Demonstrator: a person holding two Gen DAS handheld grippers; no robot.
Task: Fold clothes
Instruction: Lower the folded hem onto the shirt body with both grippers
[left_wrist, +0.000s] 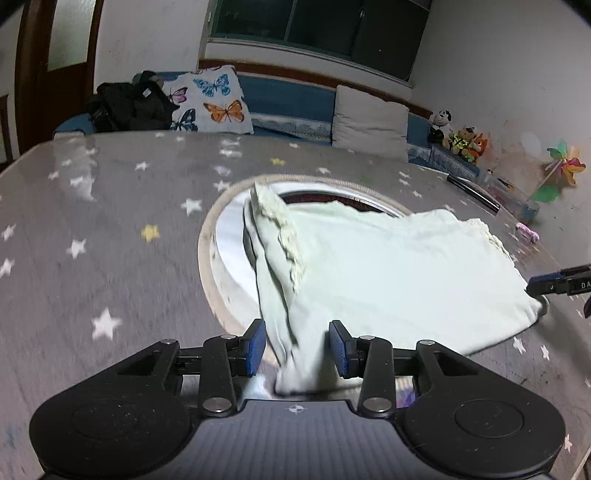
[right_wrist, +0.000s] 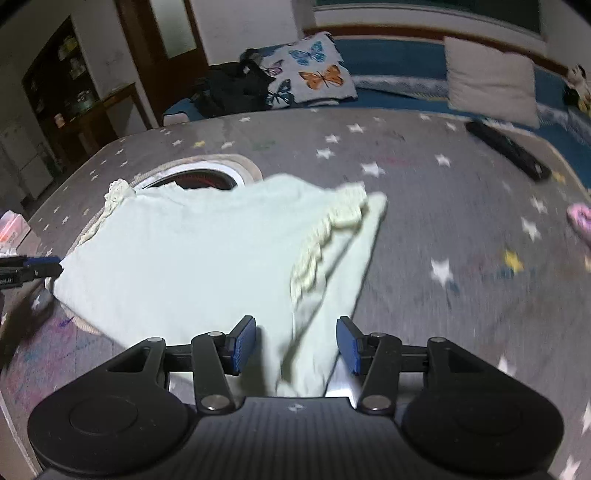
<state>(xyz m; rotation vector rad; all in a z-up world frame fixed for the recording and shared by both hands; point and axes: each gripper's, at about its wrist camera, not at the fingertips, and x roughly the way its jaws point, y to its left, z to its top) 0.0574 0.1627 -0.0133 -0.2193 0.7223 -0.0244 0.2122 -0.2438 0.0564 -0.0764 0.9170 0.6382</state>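
Note:
A pale green garment (left_wrist: 388, 266) with lace-edged sleeves lies spread flat on the grey star-patterned table (left_wrist: 110, 221), over a round inset (left_wrist: 229, 229) in the tabletop. My left gripper (left_wrist: 297, 347) stands open around the garment's near left corner, and its blue pads do not press the cloth. My right gripper (right_wrist: 296, 345) is open around the near right corner of the garment (right_wrist: 192, 251), with cloth loose between the pads. A fingertip (left_wrist: 546, 286) of the right gripper shows at the left wrist view's right edge.
A black remote (right_wrist: 506, 151) and a pink object (right_wrist: 580, 218) lie on the table to the right. A sofa with a butterfly cushion (left_wrist: 214, 99), a grey cushion (left_wrist: 369, 122), a black bag (left_wrist: 129, 103) and plush toys (left_wrist: 461, 140) runs behind the table.

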